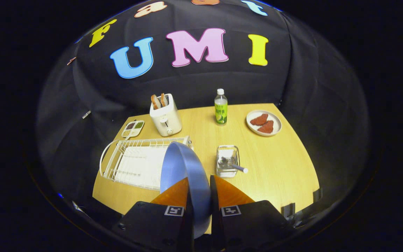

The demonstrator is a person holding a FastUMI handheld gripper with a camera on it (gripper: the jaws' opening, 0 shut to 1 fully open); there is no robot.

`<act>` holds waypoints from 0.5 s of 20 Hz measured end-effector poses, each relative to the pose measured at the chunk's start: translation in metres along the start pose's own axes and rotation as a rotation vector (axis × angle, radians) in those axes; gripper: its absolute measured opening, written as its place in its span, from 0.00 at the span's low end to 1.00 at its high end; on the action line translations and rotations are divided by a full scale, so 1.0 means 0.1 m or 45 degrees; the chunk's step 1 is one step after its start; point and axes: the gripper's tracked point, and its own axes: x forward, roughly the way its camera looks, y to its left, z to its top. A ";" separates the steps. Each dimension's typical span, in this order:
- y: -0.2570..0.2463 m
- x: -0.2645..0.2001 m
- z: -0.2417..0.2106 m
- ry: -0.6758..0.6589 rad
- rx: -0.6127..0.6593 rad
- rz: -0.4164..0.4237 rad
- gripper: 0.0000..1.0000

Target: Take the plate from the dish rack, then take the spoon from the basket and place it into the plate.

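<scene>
A blue plate (pixel 184 164) stands on edge between my two fingers, and my gripper (pixel 199 183) is shut on its rim, holding it above the wooden table (pixel 278 164). The plate hides part of the white wire dish rack (pixel 135 162), which lies just beyond my left finger. Beyond my right finger stands a small clear basket (pixel 227 161) with a spoon (pixel 234 166) in it; the spoon's handle sticks out over the basket's rim toward the right.
A white toaster (pixel 165 119) with two bread slices stands at the back left, with a small divided tray (pixel 133 128) beside it. A green bottle (pixel 220 107) stands at the back middle. A plate with red food pieces (pixel 263 122) sits at the back right.
</scene>
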 end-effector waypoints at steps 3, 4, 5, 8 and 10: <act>-0.27 0.04 -0.55 0.092 0.074 0.026 0.23; -0.32 0.08 -0.72 0.126 0.086 0.046 0.23; -0.35 0.13 -0.88 0.146 0.097 0.069 0.23; -0.38 0.33 -1.15 0.161 0.144 0.163 0.23; -0.40 0.48 -1.26 0.166 0.207 0.223 0.23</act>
